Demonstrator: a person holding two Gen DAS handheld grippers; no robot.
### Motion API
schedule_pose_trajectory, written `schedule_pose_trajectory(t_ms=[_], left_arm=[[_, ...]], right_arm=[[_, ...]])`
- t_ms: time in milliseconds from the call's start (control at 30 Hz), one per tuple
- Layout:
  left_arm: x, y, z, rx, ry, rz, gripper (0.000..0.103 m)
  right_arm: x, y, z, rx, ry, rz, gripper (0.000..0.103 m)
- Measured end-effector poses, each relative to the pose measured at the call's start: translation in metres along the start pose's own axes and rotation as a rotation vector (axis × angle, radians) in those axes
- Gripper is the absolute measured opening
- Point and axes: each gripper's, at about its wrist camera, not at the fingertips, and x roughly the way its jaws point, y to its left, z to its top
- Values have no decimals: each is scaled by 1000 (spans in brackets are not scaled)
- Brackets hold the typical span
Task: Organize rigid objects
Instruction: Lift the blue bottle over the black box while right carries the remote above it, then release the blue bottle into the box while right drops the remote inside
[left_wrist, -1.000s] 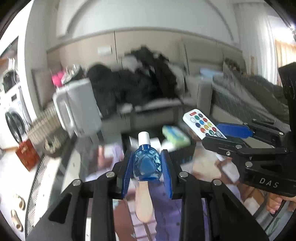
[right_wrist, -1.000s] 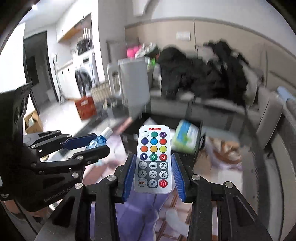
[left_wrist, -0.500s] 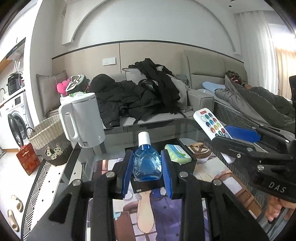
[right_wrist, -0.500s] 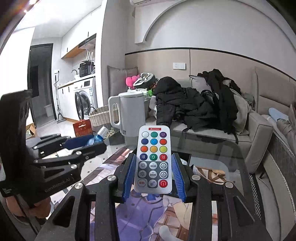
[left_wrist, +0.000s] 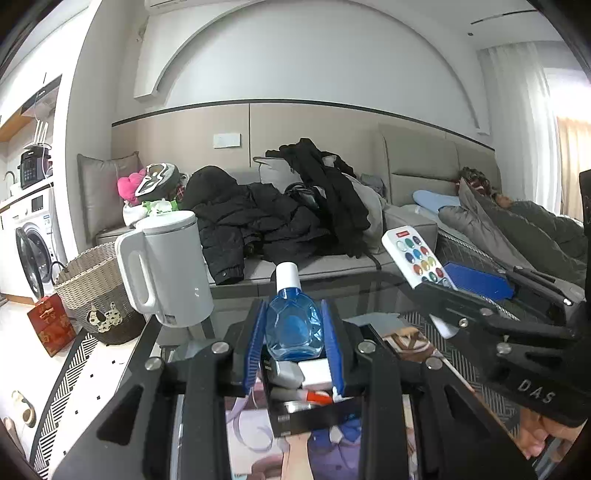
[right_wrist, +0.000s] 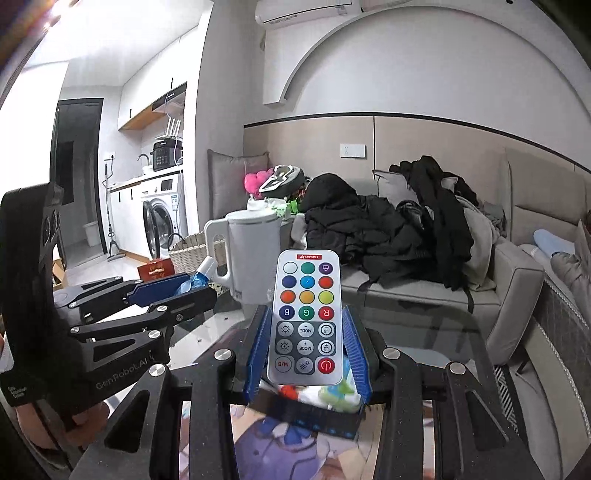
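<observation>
We're above a glass table (left_wrist: 369, 291); its far edge runs just short of the sofa (right_wrist: 517, 280). A white kettle (left_wrist: 170, 269) sits at the far left corner, near that edge. The stretch of glass between kettle and sofa is bare, with open air above it.

Left gripper (left_wrist: 293, 339) pinches a blue bottle (left_wrist: 293, 328) by its sides, white cap up, blue pads tight on both flanks. Right gripper (right_wrist: 306, 347) pinches a white remote (right_wrist: 306, 317) at its lower half, buttons facing the camera, top end sticking up past the pads. Both things are held clear of the table, side by side, well apart.

Below both grippers a black tray (left_wrist: 295, 417) holds small items, but they're mostly hidden by fingers and held things; we can't make them out. A printed mat under the glass is cut off by the gripper frames. In the right wrist view the bottle is half hidden between the left pads.

Both grippers point slightly downward toward the sofa. Fingers of a hand (left_wrist: 543, 439) show at the lower right, gripping the right handle.
</observation>
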Motion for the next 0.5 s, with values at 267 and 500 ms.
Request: schedule_pose_trajectory(t_ms=[267,500], left_arm=[[31,10,10,-48,7,3,29],[70,21,8,-95,72,5,29]], right_arm=[[48,-9,18,26,22,-16,39],[93,-25,24,82,81,-14,39]])
